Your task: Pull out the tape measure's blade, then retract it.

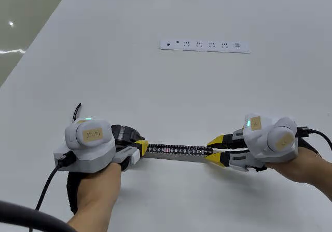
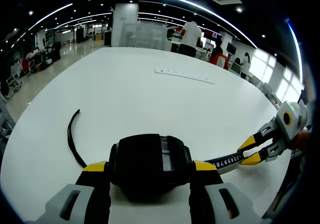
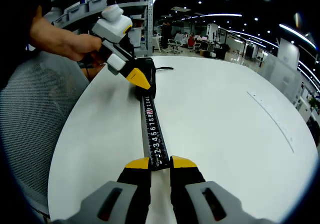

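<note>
A black tape measure case (image 2: 149, 164) sits between the yellow-tipped fingers of my left gripper (image 2: 150, 168), which is shut on it; the case (image 1: 124, 135) lies low over the white table beside my left gripper (image 1: 136, 150). Its black blade (image 1: 179, 150) with white numerals runs out to the right. My right gripper (image 1: 213, 150) is shut on the blade's end. In the right gripper view the blade (image 3: 152, 131) stretches from my right gripper (image 3: 160, 165) to the case (image 3: 146, 72) and my left gripper (image 3: 136, 76).
A white power strip (image 1: 204, 45) lies flat at the far side of the white table (image 1: 155, 86). A black strap (image 2: 74, 139) from the case trails on the table to the left. A mesh chair back (image 3: 35, 114) stands beside the table edge.
</note>
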